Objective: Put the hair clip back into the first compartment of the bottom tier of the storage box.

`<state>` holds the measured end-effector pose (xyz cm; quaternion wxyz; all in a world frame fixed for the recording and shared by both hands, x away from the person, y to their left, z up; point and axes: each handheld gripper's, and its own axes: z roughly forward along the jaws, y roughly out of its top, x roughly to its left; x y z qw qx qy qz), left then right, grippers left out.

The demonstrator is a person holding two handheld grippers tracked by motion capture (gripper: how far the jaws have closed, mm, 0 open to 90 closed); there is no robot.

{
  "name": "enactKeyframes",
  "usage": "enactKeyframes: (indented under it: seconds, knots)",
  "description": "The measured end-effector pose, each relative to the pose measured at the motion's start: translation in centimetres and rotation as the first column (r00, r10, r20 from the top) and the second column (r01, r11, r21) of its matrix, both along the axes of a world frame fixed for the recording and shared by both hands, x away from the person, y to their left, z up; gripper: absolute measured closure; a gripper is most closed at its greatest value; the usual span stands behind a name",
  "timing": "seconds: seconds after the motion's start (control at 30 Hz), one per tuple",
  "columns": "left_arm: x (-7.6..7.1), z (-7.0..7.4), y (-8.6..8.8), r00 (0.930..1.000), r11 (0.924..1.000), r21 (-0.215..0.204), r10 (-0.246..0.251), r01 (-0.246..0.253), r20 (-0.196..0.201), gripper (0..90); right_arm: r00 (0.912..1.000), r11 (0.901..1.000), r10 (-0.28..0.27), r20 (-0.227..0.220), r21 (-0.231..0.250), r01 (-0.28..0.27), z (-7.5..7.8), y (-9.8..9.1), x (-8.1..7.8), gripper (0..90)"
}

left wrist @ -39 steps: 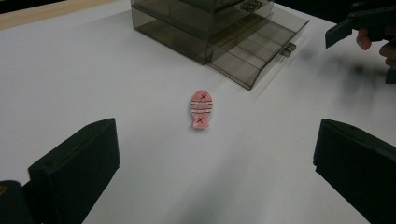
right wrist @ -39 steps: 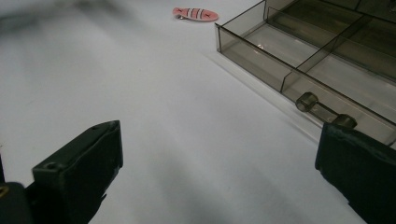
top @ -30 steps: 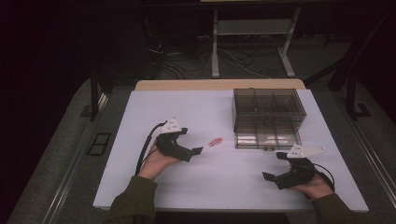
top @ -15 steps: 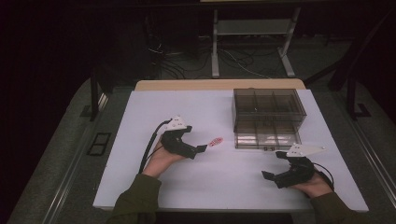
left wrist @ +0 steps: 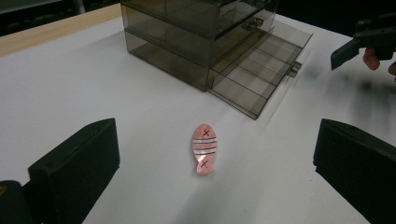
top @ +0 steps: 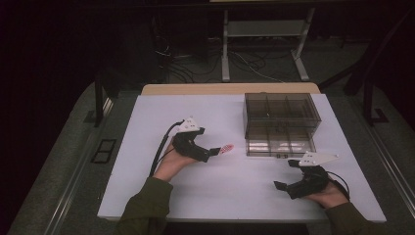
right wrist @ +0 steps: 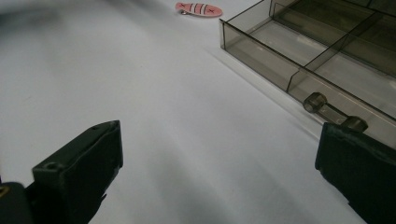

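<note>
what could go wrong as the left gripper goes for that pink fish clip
The pink fish clip lies flat on the smooth white table, so the open left gripper may slide it rather than grip it. The organizer's open bottom drawer sticks out nearby and could get bumped.
</note>
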<state>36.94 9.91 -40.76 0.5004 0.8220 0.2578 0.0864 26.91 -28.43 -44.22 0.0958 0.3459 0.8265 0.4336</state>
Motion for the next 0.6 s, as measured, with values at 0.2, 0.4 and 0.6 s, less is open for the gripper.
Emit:
enactKeyframes:
  seconds: [0.2, 0.4, 0.6]
  knots:
    - [0.5, 0.0, -0.9, 0.9999, 0.9999, 0.001, -0.017, 0.017, -0.001, 0.0, 1.0000, 1.0000, -0.002, 0.002, 0.007, 0.002, 0.0, -0.1, 0.0, 0.3]
    - [1.0, -0.1, -1.7, 0.9998, 0.9998, 0.003, -0.019, 0.019, -0.003, 0.0, 1.0000, 1.0000, 0.000, 0.003, 0.006, 0.000, 0.0, -0.1, 0.0, 0.3]
    - [1.5, 0.1, -2.2, 0.9996, 0.9996, -0.001, -0.027, 0.027, 0.004, 0.0, 1.0000, 0.9999, 0.000, 0.007, 0.011, 0.000, 0.0, -0.1, 0.0, 0.3]
